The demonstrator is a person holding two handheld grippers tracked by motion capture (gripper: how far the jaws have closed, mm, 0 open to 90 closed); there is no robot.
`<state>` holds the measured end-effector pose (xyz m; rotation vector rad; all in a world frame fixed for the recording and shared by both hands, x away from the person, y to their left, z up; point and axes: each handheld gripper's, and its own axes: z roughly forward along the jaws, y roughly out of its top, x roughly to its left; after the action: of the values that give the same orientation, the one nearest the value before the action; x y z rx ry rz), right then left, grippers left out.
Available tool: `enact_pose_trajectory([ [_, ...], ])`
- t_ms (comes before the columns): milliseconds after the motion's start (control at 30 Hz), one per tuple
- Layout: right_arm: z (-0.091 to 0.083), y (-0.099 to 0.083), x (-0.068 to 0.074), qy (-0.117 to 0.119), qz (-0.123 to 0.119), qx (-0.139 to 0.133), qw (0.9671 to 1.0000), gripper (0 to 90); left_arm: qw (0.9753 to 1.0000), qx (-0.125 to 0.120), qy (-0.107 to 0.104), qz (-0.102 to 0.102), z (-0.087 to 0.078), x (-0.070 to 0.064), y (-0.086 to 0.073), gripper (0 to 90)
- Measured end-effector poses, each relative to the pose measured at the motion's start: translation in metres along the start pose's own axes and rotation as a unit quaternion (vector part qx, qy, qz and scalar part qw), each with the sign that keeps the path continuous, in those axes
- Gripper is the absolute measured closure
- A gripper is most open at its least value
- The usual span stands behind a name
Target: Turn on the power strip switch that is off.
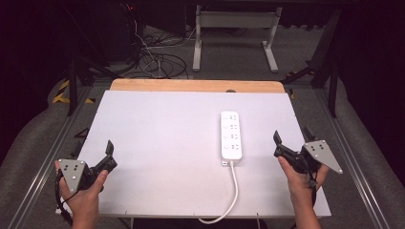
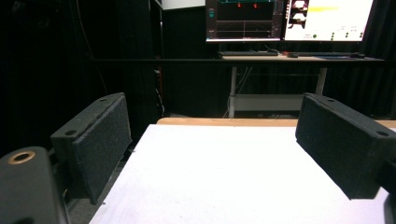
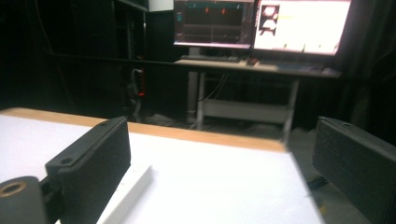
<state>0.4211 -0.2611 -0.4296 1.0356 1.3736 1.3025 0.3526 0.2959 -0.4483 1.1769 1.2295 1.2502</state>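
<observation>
White rectangular plastic power strip (image 1: 231,135) with four socket rows lies flat on the white table board (image 1: 157,157), right of centre, long axis running away from the person. Its white cable (image 1: 232,191) leaves the near end and loops over the near table edge.

Right gripper (image 1: 290,141): jaws wide apart, holding nothing, just beside the strip's near right side but not touching. In the right gripper view the strip's edge (image 3: 128,193) lies beside the left jaw.

Left gripper (image 1: 109,151): jaws wide apart, empty, well apart from the strip at the near left corner.

Assessment: the strip is judged rigid, fairly light, with a smooth shell likely slippery under the pads. Best hold is across the narrow width, on the long side walls near the middle. The cable is limp and may drag or snag on the table edge when the strip is moved.
</observation>
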Motion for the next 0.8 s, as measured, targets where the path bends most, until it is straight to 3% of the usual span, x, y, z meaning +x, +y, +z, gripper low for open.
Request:
enact_pose_trajectory([
  [67, 0.0006, -0.0030, 0.0004, -0.004, -0.010, -0.008, 0.9999, 6.1, 1.0000, 0.001, -0.001, -0.001, -0.0001, -0.0001, 0.0000, 10.7],
  [300, 0.0011, -0.0053, -0.0040, 0.015, 0.031, -0.018, 0.9993, 7.3, 1.0000, 0.002, -0.002, 0.000, 0.0001, -0.0003, -0.0001, 10.7],
  [800, 0.0036, -0.0074, -0.0017, 0.022, 0.035, -0.016, 0.9990, 9.5, 1.0000, 0.001, 0.000, 0.002, -0.0011, 0.0009, 0.0000, 10.7],
])
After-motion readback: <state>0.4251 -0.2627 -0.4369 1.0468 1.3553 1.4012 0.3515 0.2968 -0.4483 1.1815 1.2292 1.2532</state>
